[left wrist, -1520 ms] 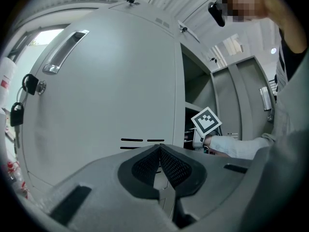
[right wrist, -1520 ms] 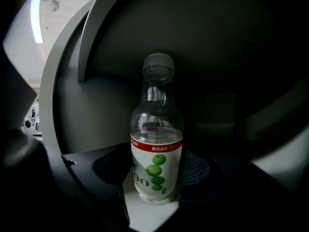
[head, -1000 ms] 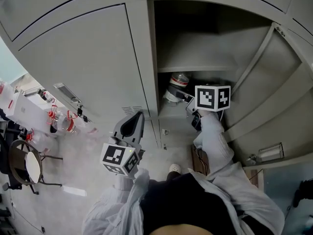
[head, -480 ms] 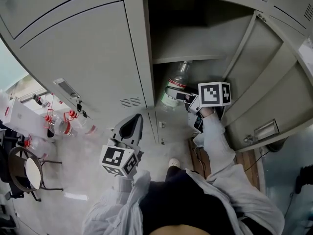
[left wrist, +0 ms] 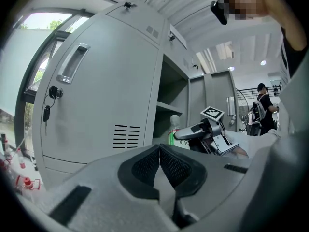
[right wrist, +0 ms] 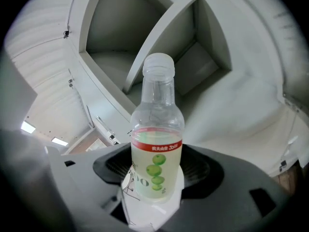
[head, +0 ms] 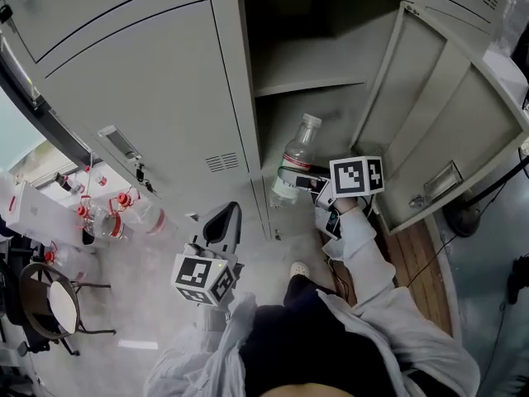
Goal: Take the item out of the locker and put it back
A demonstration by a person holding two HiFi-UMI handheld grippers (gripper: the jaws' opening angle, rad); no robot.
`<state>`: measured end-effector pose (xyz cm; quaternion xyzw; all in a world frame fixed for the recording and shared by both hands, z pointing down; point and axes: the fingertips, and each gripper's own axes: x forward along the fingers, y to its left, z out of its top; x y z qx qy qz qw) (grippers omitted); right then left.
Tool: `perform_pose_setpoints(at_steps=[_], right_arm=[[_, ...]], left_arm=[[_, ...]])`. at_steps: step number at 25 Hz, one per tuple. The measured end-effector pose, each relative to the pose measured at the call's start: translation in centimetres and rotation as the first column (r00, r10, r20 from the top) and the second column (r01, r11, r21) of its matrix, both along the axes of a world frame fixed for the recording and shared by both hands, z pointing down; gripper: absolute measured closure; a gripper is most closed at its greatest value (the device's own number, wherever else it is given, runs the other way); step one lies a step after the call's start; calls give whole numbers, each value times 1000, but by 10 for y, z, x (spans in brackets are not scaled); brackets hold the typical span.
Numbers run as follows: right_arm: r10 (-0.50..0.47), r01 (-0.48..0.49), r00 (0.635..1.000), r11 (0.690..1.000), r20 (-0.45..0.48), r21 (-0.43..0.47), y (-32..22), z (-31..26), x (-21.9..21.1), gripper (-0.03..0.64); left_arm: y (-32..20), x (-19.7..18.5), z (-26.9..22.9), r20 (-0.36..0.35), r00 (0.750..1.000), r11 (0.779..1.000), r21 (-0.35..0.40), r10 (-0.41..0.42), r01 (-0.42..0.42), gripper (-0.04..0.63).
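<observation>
Right gripper (right wrist: 155, 180): the jaws are held part-way apart and are clamped on the lower body of the bottle (right wrist: 157, 139), one pad on each side. In the right gripper view the bottle is seen upright between the pads, with the base low in the jaws and the neck and cap (right wrist: 159, 64) well clear above them.

Bottle: clear plastic, pale liquid, a red band and green apples printed on the label (right wrist: 155, 166).

Position, head view: the bottle is held in front of the open locker (head: 376, 98), at the compartment below the shelf (head: 310, 85). The neck is tilted toward that shelf. Whether the cap lies inside the frame cannot be told. The open door (head: 430, 131) is swung out to the right of the gripper.

Left gripper (left wrist: 159, 151): the jaws are pressed together with nothing between them. It is held low before the closed door (head: 140, 98), well apart from the bottle
</observation>
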<state>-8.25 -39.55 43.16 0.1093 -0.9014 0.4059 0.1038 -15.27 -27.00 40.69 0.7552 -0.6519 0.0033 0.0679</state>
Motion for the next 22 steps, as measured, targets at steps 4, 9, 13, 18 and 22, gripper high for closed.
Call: perform_pose_setpoints(at_steps=[4, 9, 13, 18, 22], right_arm=[[68, -64, 996, 996, -54, 61, 21, 18, 21, 318], [142, -134, 986, 986, -86, 101, 36, 23, 47, 318], [172, -151, 978, 974, -115, 169, 35, 7, 60, 318], [194, -145, 971, 944, -141, 296, 22, -37, 67, 318], [199, -137, 972, 909, -124, 393, 8, -85, 64, 318]], left_arm=[[14, 7, 8, -7, 1000, 1000, -17, 25, -25, 588], [26, 14, 13, -7, 998, 998, -22, 56, -56, 588], [30, 20, 9, -5, 997, 997, -14, 79, -79, 588], [23, 27, -10, 32, 990, 990, 12, 139, -139, 588], [14, 26, -35, 90, 983, 985, 60, 157, -163, 588]])
